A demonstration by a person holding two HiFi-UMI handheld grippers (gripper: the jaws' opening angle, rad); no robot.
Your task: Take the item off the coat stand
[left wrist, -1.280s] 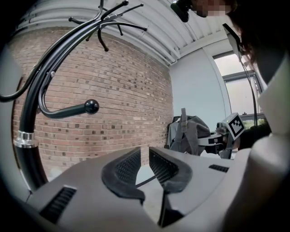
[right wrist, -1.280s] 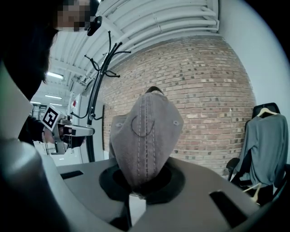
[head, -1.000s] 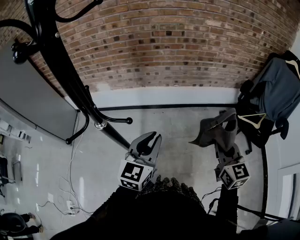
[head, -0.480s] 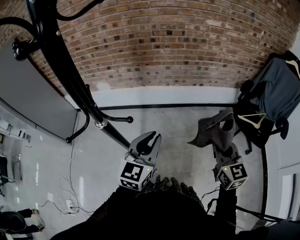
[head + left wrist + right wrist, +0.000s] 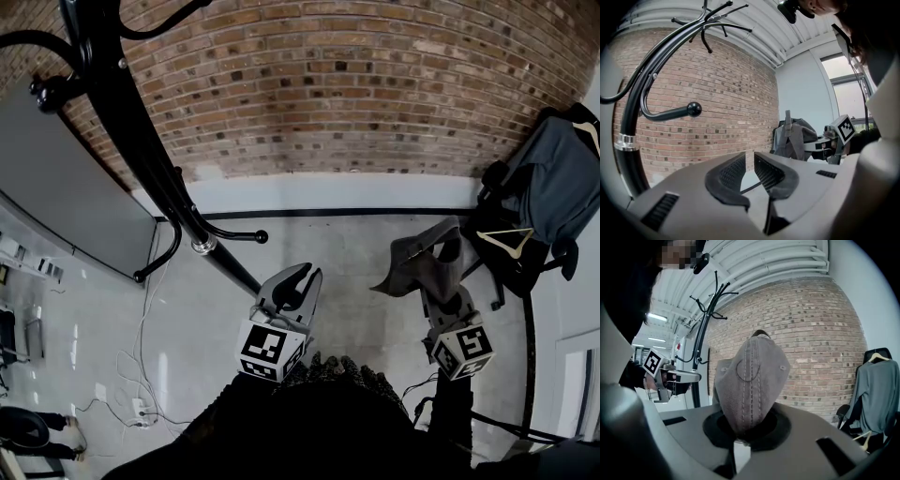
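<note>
A grey cap [image 5: 422,261] hangs free in the air at the right of the head view, away from the black coat stand [image 5: 141,150] at the left. My right gripper [image 5: 442,289] is shut on the cap; in the right gripper view the cap's cloth [image 5: 752,380] rises from between the jaws of that gripper [image 5: 742,433]. My left gripper [image 5: 292,287] sits at the centre, near the stand's base, with nothing held. Its jaws [image 5: 750,169] stand slightly apart and open. The stand's hooks [image 5: 693,109] show in the left gripper view.
A chair draped with a grey garment [image 5: 553,178] and a wooden hanger [image 5: 506,240] stands at the right by the brick wall [image 5: 337,94]. A grey panel [image 5: 56,202] leans at the left. Cables [image 5: 141,375] lie on the floor.
My right gripper with the cap has drifted slightly left. The left gripper has stayed in place.
</note>
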